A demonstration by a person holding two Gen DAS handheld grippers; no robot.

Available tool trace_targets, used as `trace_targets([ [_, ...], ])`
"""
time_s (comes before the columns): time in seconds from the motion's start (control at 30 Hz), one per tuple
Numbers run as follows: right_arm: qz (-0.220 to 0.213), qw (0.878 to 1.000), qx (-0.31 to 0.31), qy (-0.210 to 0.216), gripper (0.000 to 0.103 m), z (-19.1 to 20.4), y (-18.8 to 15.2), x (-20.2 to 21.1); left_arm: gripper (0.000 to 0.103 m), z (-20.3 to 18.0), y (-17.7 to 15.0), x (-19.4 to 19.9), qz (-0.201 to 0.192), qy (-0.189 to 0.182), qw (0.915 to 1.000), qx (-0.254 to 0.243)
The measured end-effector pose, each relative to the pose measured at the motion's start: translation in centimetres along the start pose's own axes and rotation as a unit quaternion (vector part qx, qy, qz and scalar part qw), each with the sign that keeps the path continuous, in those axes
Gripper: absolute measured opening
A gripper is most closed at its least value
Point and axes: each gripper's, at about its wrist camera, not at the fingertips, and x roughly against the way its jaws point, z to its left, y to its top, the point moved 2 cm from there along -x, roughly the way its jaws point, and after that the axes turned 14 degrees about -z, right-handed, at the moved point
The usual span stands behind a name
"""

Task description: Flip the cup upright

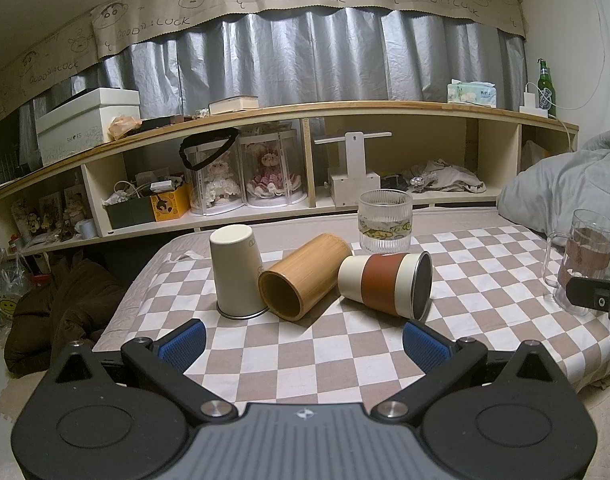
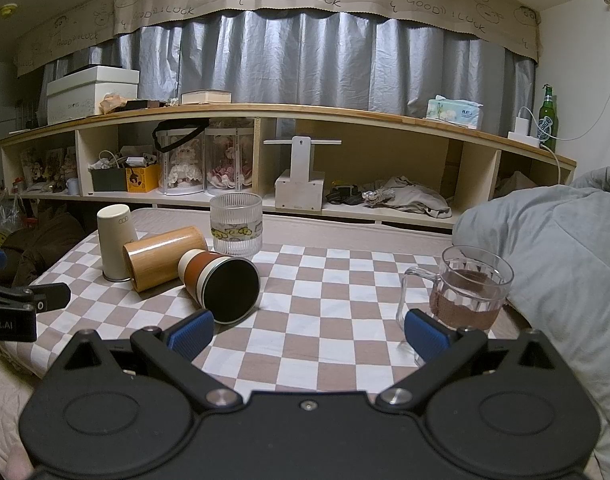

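Three cups wait to be righted near the far left corner of the checkered bed cover (image 1: 345, 360) — a cream cup (image 1: 235, 272) mouth-down, a bamboo cup (image 1: 301, 276) and a banded cup (image 1: 385, 284) on their sides. No step is yet begun, it is judged; an approach and a side grasp are called for next. Both the left gripper (image 1: 303, 340) and the right gripper (image 2: 309, 334) are held low before the near edge, released wide — nothing is grasped.
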Motion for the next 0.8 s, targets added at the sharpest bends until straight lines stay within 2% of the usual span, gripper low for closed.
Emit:
trace_targets([
  [0.47,-0.001,1.000,-0.003,0.006,0.103,0.3,0.0,0.0,0.103,0.4,-0.5,-0.1,0.001,-0.003,1.0000,0.002],
  [0.7,-0.006,0.999,0.013,0.035,0.103,0.5,0.8,-1.9,0.103,0.4,-0.3,-0.2,0.004,-0.006,1.0000,0.007],
  [0.8,-0.004,0.998,0.002,0.064,0.103,0.4,1.2,-3.6,0.103,0.6,-0.2,-0.2,0.004,-0.008,0.9999,0.010],
])
